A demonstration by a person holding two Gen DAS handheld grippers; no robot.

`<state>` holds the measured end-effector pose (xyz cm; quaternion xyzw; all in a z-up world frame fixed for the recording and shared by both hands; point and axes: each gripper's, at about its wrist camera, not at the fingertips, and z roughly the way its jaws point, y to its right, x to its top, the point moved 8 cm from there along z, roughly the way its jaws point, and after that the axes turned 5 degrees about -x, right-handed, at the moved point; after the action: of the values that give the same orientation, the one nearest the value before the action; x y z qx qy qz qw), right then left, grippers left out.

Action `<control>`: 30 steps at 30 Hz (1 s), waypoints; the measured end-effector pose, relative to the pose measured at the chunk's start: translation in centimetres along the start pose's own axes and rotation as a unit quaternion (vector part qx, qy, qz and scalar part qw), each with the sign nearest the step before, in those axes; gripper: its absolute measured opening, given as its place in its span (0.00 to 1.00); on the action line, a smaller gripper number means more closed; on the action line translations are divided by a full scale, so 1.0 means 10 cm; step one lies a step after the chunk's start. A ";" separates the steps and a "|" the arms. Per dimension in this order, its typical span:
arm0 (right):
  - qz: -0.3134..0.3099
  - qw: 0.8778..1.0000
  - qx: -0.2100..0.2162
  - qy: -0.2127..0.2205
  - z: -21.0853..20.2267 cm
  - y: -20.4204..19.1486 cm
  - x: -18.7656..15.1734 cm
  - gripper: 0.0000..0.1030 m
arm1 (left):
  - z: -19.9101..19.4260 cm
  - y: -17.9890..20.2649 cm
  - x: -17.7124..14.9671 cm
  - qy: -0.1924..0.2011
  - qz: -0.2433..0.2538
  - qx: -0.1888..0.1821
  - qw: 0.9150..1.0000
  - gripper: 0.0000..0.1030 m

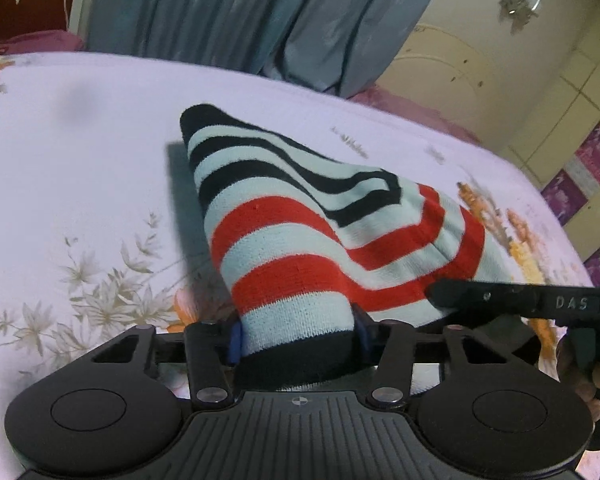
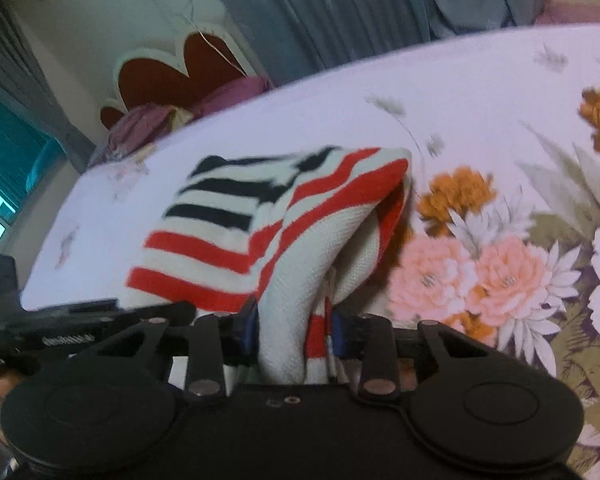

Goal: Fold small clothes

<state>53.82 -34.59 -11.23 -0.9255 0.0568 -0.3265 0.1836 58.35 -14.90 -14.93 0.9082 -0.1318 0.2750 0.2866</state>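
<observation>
My left claw (image 1: pixel 296 340) and right claw (image 2: pixel 294 330) each clench the striped sock (image 1: pixel 300 216) at six o'clock, over the floral bedsheet (image 1: pixel 80 160).

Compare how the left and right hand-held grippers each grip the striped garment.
The left hand-held gripper pinches the striped garment at its dark hem, outer side showing; the right hand-held gripper pinches a bunched pale edge where the plain inside shows. The left holds a wider bundle of cloth than the right. Both are shut on the same garment above the floral bedsheet.
</observation>
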 end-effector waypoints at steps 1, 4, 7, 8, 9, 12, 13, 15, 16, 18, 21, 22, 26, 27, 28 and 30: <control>-0.013 1.000 -0.005 0.006 -0.06 -0.09 0.02 0.32 | -0.07 0.01 0.01 0.006 0.003 -0.005 1.000 0.46; -0.055 0.998 -0.013 0.019 -0.21 -0.43 0.07 0.32 | -0.32 -0.01 0.06 0.025 0.014 -0.006 1.000 0.46; -0.079 0.996 -0.009 0.027 -0.24 -0.78 0.12 0.31 | -0.66 -0.19 0.10 0.041 0.011 -0.003 0.999 0.46; -0.081 0.996 -0.002 0.028 -0.24 -0.89 0.12 0.31 | -0.79 -0.29 0.10 0.046 0.011 0.001 0.999 0.46; -0.084 0.996 0.005 0.028 -0.22 -1.00 0.12 0.31 | -0.90 -0.38 0.09 0.048 0.012 0.005 0.999 0.46; -0.093 0.995 0.024 0.022 -0.10 -1.34 0.05 0.31 | -1.23 -0.71 0.02 0.045 0.018 0.026 0.999 0.46; -0.093 0.995 0.029 0.018 -0.04 -1.44 0.02 0.31 | -1.32 -0.82 -0.02 0.042 0.019 0.032 0.998 0.46; -0.084 0.996 0.042 0.009 0.10 -1.63 -0.07 0.31 | -1.47 -1.05 -0.11 0.037 0.022 0.044 0.998 0.46; -0.080 0.996 0.047 0.005 0.16 -1.70 -0.12 0.31 | -1.51 -1.16 -0.16 0.033 0.021 0.049 0.998 0.47; -0.072 0.996 0.052 -0.008 0.33 -1.78 -0.24 0.31 | -1.54 -1.38 -0.28 0.019 0.022 0.060 0.998 0.51; -0.046 0.998 0.011 -0.037 0.66 -1.60 -0.47 0.32 | -1.50 -1.72 -0.48 0.014 0.029 0.108 0.994 0.88; -0.024 0.999 0.015 -0.039 0.71 -1.51 -0.52 0.33 | -1.48 -1.77 -0.50 0.020 0.017 0.098 0.995 0.88; 0.032 0.998 0.034 -0.032 0.68 -1.30 -0.50 0.33 | -1.43 -1.80 -0.50 0.038 -0.012 0.084 0.996 0.88; 0.019 0.999 0.025 -0.031 0.67 -1.31 -0.48 0.33 | -1.43 -1.79 -0.50 0.037 -0.013 0.084 0.996 0.88; 0.014 0.999 0.021 -0.033 0.65 -1.31 -0.48 0.33 | -1.44 -1.79 -0.49 0.036 -0.011 0.083 0.996 0.88; 0.014 0.999 0.013 -0.038 0.59 -1.29 -0.42 0.36 | -1.58 -1.76 -0.46 0.044 0.006 0.096 0.994 0.88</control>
<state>54.00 -19.93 -13.09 -0.9338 0.0584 -0.2895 0.2022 54.89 8.94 -14.70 0.9177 -0.0975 0.3279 0.2019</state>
